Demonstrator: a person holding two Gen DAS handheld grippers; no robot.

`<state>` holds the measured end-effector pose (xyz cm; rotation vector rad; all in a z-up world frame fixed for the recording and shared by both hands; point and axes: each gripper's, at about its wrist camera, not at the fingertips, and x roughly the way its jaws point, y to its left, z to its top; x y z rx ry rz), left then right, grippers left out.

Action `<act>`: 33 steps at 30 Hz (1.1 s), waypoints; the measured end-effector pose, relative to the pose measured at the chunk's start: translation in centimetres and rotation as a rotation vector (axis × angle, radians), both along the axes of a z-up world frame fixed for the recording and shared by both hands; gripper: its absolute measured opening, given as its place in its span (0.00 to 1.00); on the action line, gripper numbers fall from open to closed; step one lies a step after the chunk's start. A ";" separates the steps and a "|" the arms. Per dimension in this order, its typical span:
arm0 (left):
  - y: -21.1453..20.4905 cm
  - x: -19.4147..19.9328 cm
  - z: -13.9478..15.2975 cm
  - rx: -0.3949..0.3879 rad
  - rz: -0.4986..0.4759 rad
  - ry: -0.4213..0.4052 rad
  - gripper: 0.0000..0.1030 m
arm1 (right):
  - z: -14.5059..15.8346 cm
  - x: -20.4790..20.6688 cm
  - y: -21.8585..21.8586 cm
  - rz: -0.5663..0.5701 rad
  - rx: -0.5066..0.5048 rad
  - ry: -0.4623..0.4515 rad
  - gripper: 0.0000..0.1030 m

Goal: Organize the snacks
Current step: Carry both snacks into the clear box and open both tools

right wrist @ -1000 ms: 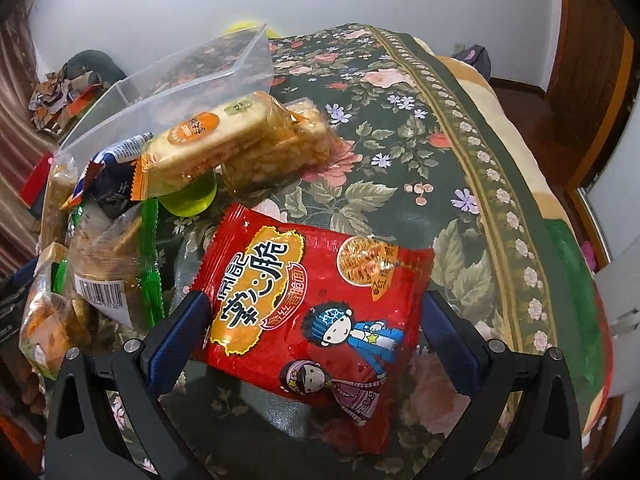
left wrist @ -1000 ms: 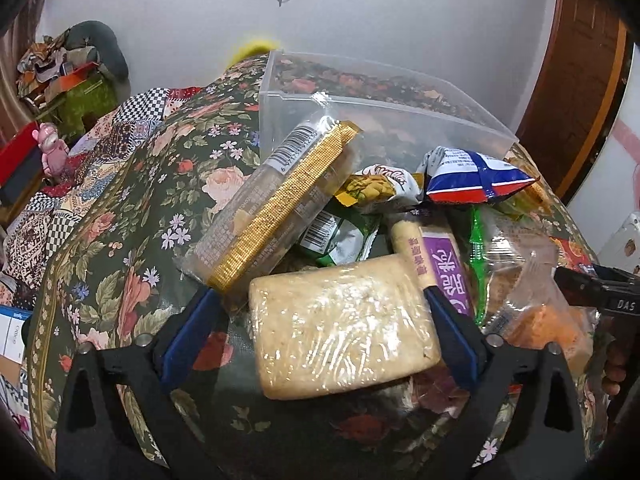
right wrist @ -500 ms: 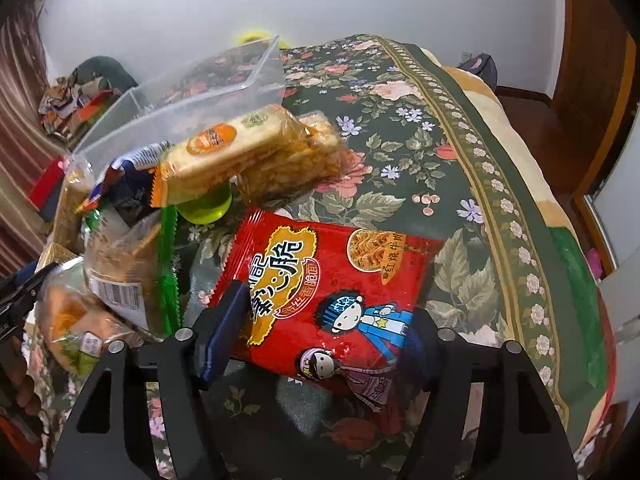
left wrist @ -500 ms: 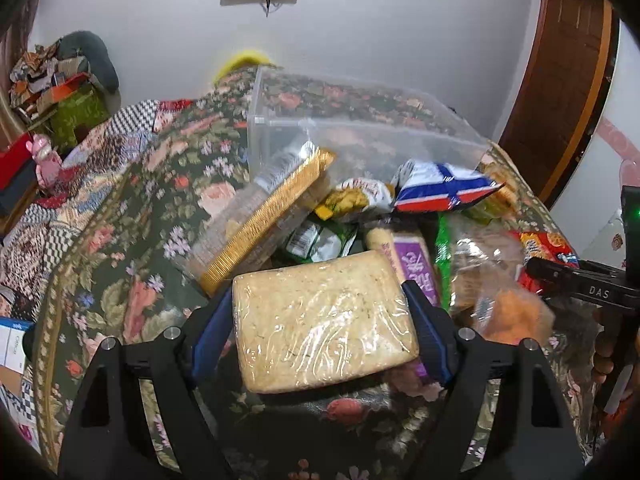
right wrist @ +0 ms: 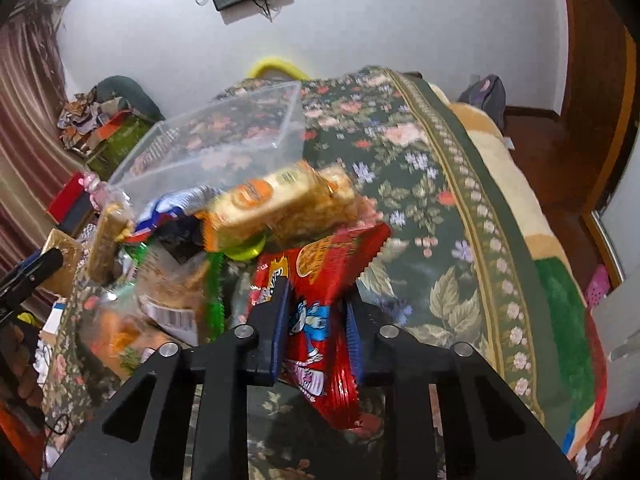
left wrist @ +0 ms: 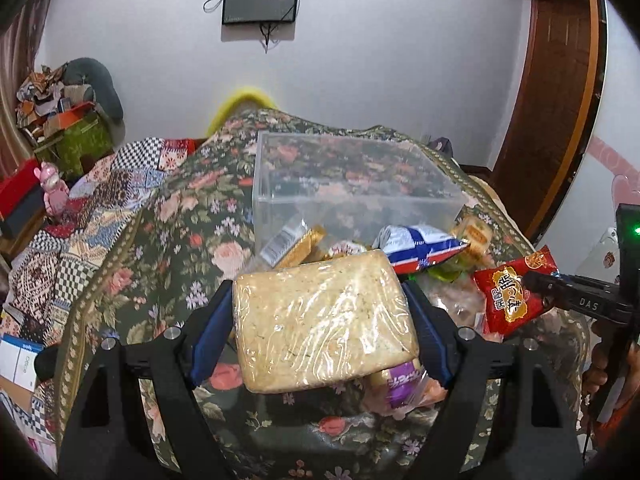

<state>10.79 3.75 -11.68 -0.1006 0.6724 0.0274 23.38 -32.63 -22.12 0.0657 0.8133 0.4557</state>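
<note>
- Progress: early. The clear plastic bin [left wrist: 356, 184] looks empty in both views; only the floral cloth shows through its walls. No snack is in it yet.
- The left gripper [left wrist: 320, 320] has its jaws clamped on the two short sides of a plastic-wrapped rice-cracker block [left wrist: 324, 320], held clear of the heap and just short of the bin's near wall.
- The right gripper [right wrist: 316, 320] has its jaws narrow, pinching a red snack packet [right wrist: 324, 300] near its middle; the packet stands on edge, crumpled between the pads.
- Judgement: two items are in hand and lifted, neither delivered. Both drops into the bin remain, then the rest of the snack pile [left wrist: 400, 248].
- Left in the heap: a gold-edged biscuit sleeve [left wrist: 296, 240], a blue-white-red bag [left wrist: 420, 244], a purple-label pack [left wrist: 400, 384] under the cracker block, and more.
- Only the left wrist view shows the bin's open top square-on, and the red packet from outside, hanging in the right jaws.
- Only the right wrist view shows the orange-label cracker pack [right wrist: 260, 200] lying against the bin's near corner, the green-edged clear bag [right wrist: 188, 292], and the bare floral bedspread [right wrist: 432, 208] to the right. This view is motion-blurred.
</note>
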 end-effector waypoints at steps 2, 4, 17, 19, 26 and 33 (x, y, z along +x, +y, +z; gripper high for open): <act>0.0 0.2 0.5 0.005 0.001 -0.010 0.78 | 0.7 0.0 0.0 0.006 0.002 -0.019 0.19; 0.1 0.4 1.0 0.004 0.000 -0.020 0.79 | 1.6 0.0 0.3 0.007 -0.021 -0.052 0.19; 0.5 2.8 5.0 0.018 -0.008 -0.093 0.79 | 6.6 0.4 1.0 0.018 -0.023 -0.196 0.19; 0.4 3.4 5.5 0.025 -0.008 -0.103 0.79 | 7.3 0.7 1.2 0.023 -0.011 -0.217 0.19; 0.4 6.2 6.5 0.036 -0.009 -0.107 0.79 | 8.7 2.8 3.3 0.036 0.045 -0.261 0.19; 0.7 10.0 6.2 0.035 -0.005 -0.070 0.79 | 8.9 5.6 6.4 0.058 0.076 -0.260 0.19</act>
